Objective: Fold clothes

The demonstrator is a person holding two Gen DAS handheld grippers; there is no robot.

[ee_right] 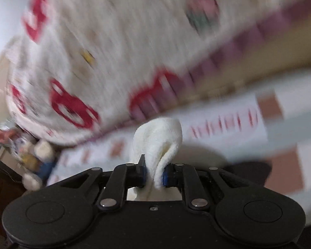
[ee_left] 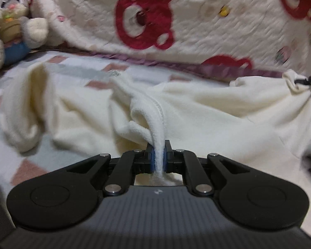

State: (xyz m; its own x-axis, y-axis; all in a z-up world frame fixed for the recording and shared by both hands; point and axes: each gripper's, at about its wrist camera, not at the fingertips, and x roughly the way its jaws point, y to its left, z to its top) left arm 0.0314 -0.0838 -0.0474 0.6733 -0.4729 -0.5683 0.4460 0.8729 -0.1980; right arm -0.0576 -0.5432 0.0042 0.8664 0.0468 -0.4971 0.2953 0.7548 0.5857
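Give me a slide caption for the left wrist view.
Left claw shut on a cream fleece garment spread over a checked bedsheet; right claw pinches its far corner.

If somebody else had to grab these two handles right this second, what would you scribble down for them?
Left gripper: jaws shut on a bunched edge of the cream fleece garment.
Right gripper: jaws shut on another bunch of the same garment; it shows at the far right of the left view.
The garment lies rumpled on the checked bedsheet, stretched between the two grips. Behind it are a bear-print blanket and a stuffed toy.
Done: both grips taken. No neat fold visible yet.
Left: the fold itself. The right view is blurred, so go gently.
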